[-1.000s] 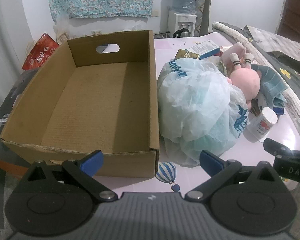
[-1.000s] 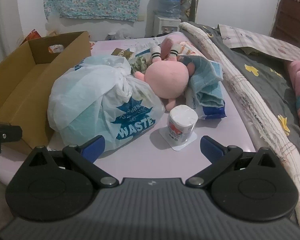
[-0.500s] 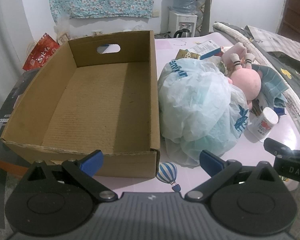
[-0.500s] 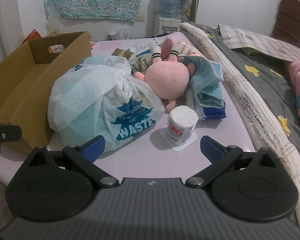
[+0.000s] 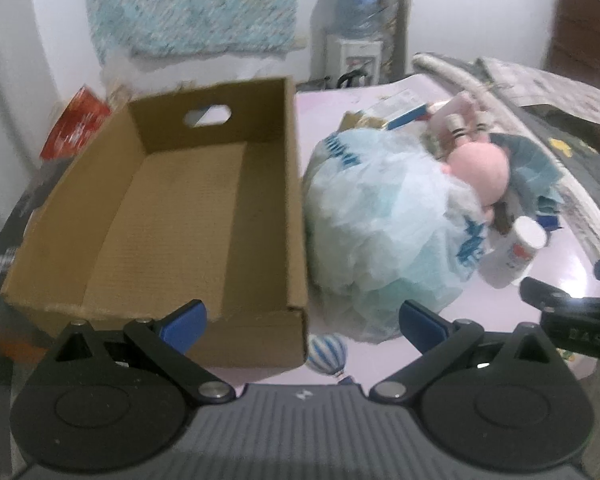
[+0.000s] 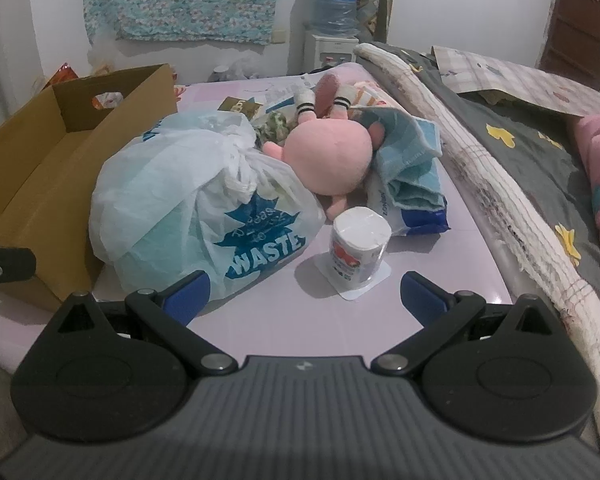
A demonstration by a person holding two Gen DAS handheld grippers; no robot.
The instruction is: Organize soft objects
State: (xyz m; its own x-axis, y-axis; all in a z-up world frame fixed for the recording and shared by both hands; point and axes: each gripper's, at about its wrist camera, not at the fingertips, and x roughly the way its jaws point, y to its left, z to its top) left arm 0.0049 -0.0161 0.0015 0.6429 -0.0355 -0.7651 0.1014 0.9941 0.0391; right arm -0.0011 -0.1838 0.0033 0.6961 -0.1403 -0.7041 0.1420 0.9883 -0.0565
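An empty cardboard box lies on the left of the pink table. To its right sits a tied white and teal plastic bag printed "WASTE". Behind it lie a pink plush toy and a folded blue towel. My left gripper is open, low at the box's near right corner, touching nothing. My right gripper is open too, just short of the bag and a small white jar.
A blue packet lies under the towel, with flat cartons behind the bag. A grey quilt with a woven edge runs along the table's right side. A water dispenser stands at the back wall.
The left wrist view has shifted and gone blurry: the left gripper is moving a little, with the box's near edge lower in view. The right gripper has hardly moved.
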